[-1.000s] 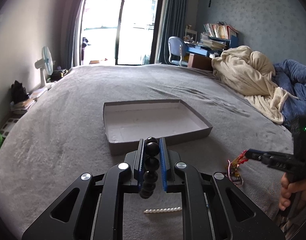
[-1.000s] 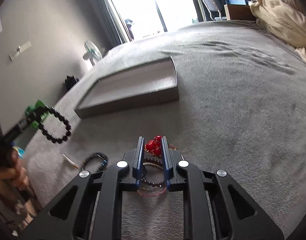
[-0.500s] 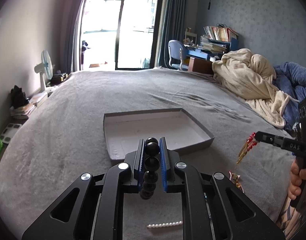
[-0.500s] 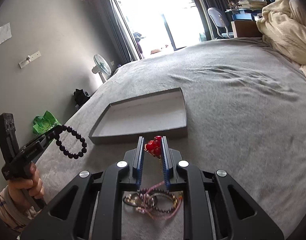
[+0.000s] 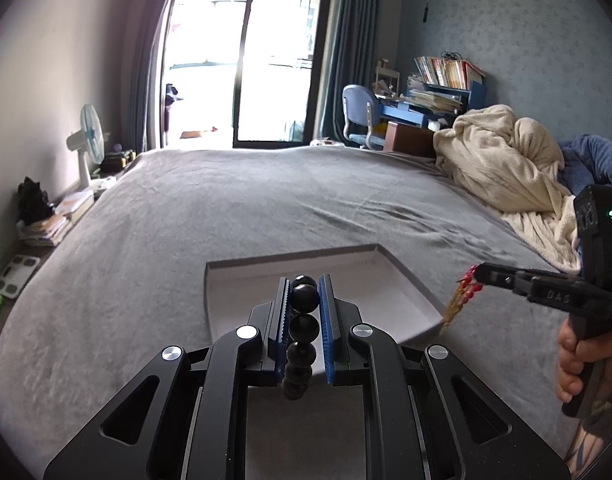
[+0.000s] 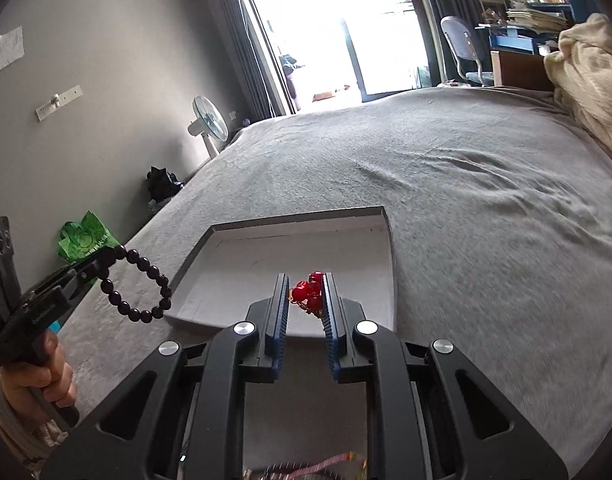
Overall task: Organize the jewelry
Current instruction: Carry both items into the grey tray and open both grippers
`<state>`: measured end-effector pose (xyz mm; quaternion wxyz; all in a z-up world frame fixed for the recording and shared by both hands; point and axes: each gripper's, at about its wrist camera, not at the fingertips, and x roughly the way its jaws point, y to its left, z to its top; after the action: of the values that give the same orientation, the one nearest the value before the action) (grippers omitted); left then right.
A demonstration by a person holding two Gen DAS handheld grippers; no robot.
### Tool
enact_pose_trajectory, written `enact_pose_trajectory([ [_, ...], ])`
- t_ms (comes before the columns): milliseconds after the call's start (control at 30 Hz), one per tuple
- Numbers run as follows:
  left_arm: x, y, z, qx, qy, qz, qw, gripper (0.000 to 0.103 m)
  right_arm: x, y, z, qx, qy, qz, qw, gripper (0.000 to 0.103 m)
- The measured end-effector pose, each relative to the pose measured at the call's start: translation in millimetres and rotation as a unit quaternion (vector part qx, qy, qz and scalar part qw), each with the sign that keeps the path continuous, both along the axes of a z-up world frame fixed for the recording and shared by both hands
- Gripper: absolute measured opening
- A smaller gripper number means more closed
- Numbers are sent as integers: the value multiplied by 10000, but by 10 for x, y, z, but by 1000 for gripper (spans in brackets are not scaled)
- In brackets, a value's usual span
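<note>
I've lifted both grippers toward the tray (image 5: 402, 276): left gripper (image 5: 303, 294) clamps black beads (image 5: 304, 326), right gripper (image 6: 306, 294) red beads (image 6: 308, 290).

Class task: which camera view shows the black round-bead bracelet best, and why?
The right wrist view: the black round-bead bracelet hangs as a full loop from the left gripper. The left wrist view shows only a few beads between the jaws.

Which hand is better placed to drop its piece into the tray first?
Probably right. The right gripper already holds the red beads over the tray floor. The left gripper's black bracelet hangs beside the tray's left rim, over the blanket.
</note>
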<state>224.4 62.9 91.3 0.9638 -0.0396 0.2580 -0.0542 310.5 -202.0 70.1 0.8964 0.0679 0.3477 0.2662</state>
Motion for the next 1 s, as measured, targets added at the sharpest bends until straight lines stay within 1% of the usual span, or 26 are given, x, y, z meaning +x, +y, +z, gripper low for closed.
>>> enact_pose_trajectory([
  [133,217,33,-32,16,59,49,10000,15,248,98,-76,-81,63,-31,9999,16],
  [233,353,71,-131,-15,188,86,9998,15,396,144,-197,-146,199,-35,9997,16],
  [300,440,107,-221,-70,303,82,9995,15,480,174,-317,-215,320,-25,9993,16],
  [433,584,208,-490,-157,614,186,9978,15,600,232,-572,-371,554,-34,9978,16],
  [500,613,246,-610,-143,742,235,9969,15,635,253,-661,-434,624,-47,9971,16],
  [667,623,328,-803,-44,955,354,9948,15,688,300,-874,-651,764,-68,9949,17],
  [733,615,368,-853,15,1008,438,9939,20,696,303,-934,-724,789,-74,9942,17],
  [800,589,401,-893,58,1040,517,9932,30,691,316,-968,-807,769,-72,9937,18],
  [900,525,447,-932,48,1053,554,9929,36,669,345,-979,-947,713,-60,9929,20],
  [933,507,440,-926,74,1037,550,9931,36,657,341,-970,-954,691,-54,9930,23],
  [967,479,427,-914,113,1004,520,9935,39,636,335,-962,-935,653,-36,9935,30],
  [1000,461,410,-902,142,976,497,9939,48,602,327,-941,-933,587,-39,9939,38],
])
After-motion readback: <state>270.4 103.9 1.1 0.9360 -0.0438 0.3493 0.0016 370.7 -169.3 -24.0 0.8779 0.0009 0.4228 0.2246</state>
